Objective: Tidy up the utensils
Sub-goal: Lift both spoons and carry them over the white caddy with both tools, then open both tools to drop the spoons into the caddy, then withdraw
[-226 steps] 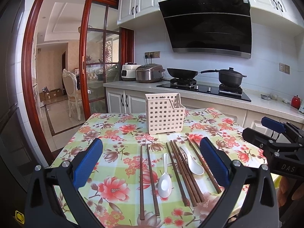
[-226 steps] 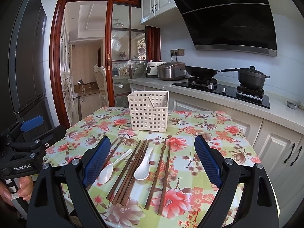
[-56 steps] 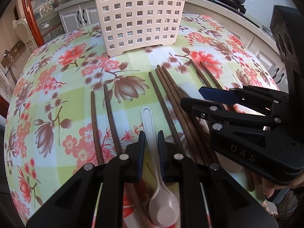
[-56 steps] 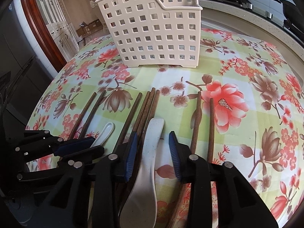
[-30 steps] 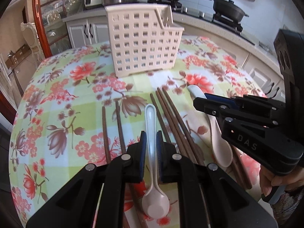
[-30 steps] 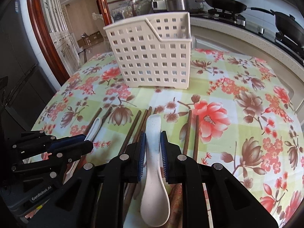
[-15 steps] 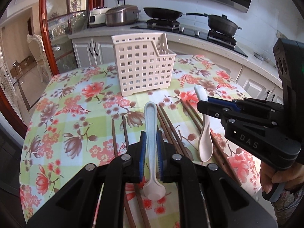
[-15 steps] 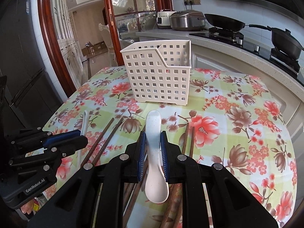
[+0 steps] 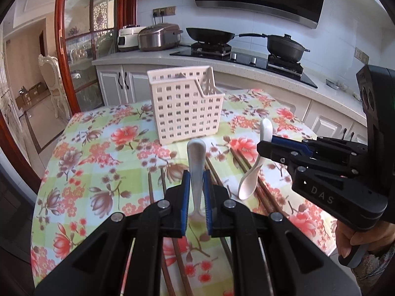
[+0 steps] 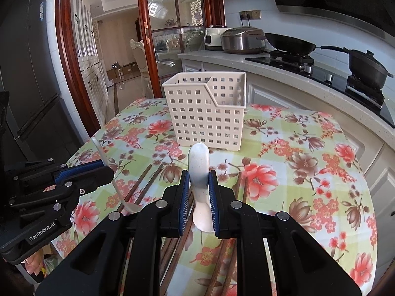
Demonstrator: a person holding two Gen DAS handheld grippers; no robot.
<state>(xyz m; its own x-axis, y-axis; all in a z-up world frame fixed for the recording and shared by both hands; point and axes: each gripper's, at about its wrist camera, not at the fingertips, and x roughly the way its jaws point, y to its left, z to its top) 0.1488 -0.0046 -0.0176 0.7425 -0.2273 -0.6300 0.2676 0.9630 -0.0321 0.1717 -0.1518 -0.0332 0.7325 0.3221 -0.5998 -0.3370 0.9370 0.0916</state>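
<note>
My left gripper [image 9: 196,185] is shut on a white spoon [image 9: 196,157], handle forward, held above the table. My right gripper [image 10: 199,182] is shut on a second white spoon [image 10: 200,170], also lifted; that spoon shows in the left wrist view [image 9: 254,170] with its bowl hanging down. The white perforated utensil basket [image 9: 185,111] stands upright ahead of both grippers, also in the right wrist view [image 10: 208,113]. Several brown chopsticks [image 9: 222,170] lie on the floral tablecloth below, also in the right wrist view [image 10: 143,185].
The floral tablecloth [image 10: 308,172] covers the table. A kitchen counter [image 9: 246,64] with a stove, pans and rice cookers runs behind it. A doorway with a red wooden frame [image 10: 74,74] is at the left.
Both grippers closed on the spoons and lifted them off the table. In the last half second both rose further and tilted up toward the basket.
</note>
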